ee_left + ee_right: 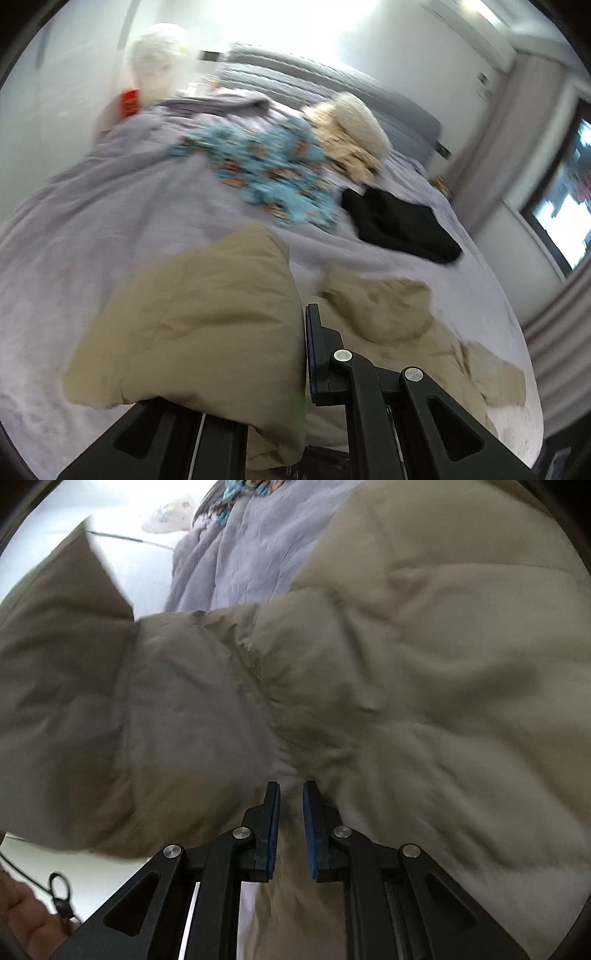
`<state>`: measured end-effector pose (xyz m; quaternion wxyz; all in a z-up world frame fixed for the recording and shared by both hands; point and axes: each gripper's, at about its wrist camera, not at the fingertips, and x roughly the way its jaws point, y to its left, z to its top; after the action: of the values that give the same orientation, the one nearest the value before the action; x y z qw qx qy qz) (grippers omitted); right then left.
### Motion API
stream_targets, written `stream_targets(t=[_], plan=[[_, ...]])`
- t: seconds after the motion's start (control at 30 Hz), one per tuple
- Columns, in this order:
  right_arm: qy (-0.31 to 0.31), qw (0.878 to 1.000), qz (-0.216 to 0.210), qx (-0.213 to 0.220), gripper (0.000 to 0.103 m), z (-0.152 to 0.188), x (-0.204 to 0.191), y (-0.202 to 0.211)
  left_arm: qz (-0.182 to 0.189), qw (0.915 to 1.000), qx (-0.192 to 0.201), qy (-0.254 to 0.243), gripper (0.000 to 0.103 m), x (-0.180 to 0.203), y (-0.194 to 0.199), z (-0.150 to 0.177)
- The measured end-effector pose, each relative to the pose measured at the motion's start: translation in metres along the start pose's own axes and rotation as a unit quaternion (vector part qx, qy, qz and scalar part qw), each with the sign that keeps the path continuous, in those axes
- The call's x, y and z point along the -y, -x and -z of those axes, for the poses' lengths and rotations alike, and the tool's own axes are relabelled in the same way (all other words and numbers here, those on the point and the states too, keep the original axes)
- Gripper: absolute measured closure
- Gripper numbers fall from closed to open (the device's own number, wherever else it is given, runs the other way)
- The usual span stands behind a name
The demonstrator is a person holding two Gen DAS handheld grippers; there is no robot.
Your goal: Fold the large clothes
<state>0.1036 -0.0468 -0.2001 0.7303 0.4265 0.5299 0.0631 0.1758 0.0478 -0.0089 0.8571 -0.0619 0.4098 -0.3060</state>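
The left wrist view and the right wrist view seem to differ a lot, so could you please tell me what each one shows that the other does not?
Only the left wrist view shows the black folded garment, the cream fluffy garment, the grey padded headboard and the dark window. Only the right wrist view shows the right gripper closed on a pinch of fabric, and a hand at the lower left edge. Both show the beige puffy jacket, the lilac bedspread and the blue patterned garment.
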Motion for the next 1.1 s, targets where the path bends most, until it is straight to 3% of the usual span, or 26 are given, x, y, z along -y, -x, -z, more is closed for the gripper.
stream_targets(t=[0.07,0.17,0.3,0.43,0.5,0.53,0.57,0.67,0.7,0.77,0.83,0.87,0.9,1.0,1.07,1.1], plan=[[0.001,1.0,0.002,0.019,0.089,0.005,0.011,0.032,0.004,0.9994,-0.018,-0.028,0.092,0.041,-0.02,0.007],[0.004,0.997,0.046,0.06,0.089,0.014,0.04,0.092,-0.011,0.9952,-0.043,-0.087,0.092,0.096,-0.053,0.028],[-0.004,0.986,0.132,0.106,0.089,0.024,0.092,0.164,-0.069,0.9753,-0.086,-0.191,0.092,0.16,-0.117,0.09],[-0.025,0.978,0.175,0.107,0.089,0.038,0.134,0.191,-0.104,0.959,-0.139,-0.224,0.091,0.175,-0.166,0.138],[-0.04,0.978,0.175,0.106,0.089,0.043,0.15,0.204,-0.114,0.9549,-0.143,-0.234,0.068,0.179,-0.169,0.15],[-0.044,0.978,0.171,0.107,0.089,0.045,0.154,0.204,-0.107,0.9552,-0.143,-0.236,0.033,0.182,-0.165,0.153],[-0.047,0.979,0.166,0.108,0.089,0.04,0.157,0.21,-0.102,0.9561,-0.14,-0.236,0.011,0.185,-0.162,0.154],[-0.052,0.98,0.156,0.11,0.089,0.039,0.162,0.212,-0.091,0.9545,-0.129,-0.253,0.01,0.197,-0.148,0.154],[-0.053,0.98,0.157,0.111,0.088,0.034,0.163,0.209,-0.089,0.9546,-0.131,-0.253,0.01,0.198,-0.138,0.152],[-0.044,0.979,0.166,0.112,0.085,0.029,0.166,0.216,-0.064,0.9628,-0.127,-0.23,0.01,0.193,-0.112,0.146],[-0.021,0.977,0.175,0.119,0.063,0.029,0.161,0.227,-0.061,0.9701,-0.112,-0.207,0.01,0.176,-0.091,0.135],[-0.008,0.976,0.178,0.124,0.039,0.028,0.155,0.229,-0.062,0.9734,-0.102,-0.196,0.01,0.166,-0.077,0.13],[0.015,0.974,0.183,0.135,0.027,0.028,0.141,0.231,-0.072,0.9774,-0.088,-0.179,0.01,0.148,-0.062,0.12],[0.096,0.967,0.184,0.151,0.027,0.027,0.096,0.225,-0.139,0.98,-0.053,-0.132,0.01,0.099,-0.038,0.102],[0.153,0.96,0.187,0.143,0.027,0.025,0.062,0.206,-0.22,0.9701,-0.05,-0.09,0.01,0.052,-0.04,0.098],[0.191,0.952,0.197,0.136,0.026,0.025,0.042,0.192,-0.236,0.9671,-0.059,-0.075,0.01,0.036,-0.044,0.098]])
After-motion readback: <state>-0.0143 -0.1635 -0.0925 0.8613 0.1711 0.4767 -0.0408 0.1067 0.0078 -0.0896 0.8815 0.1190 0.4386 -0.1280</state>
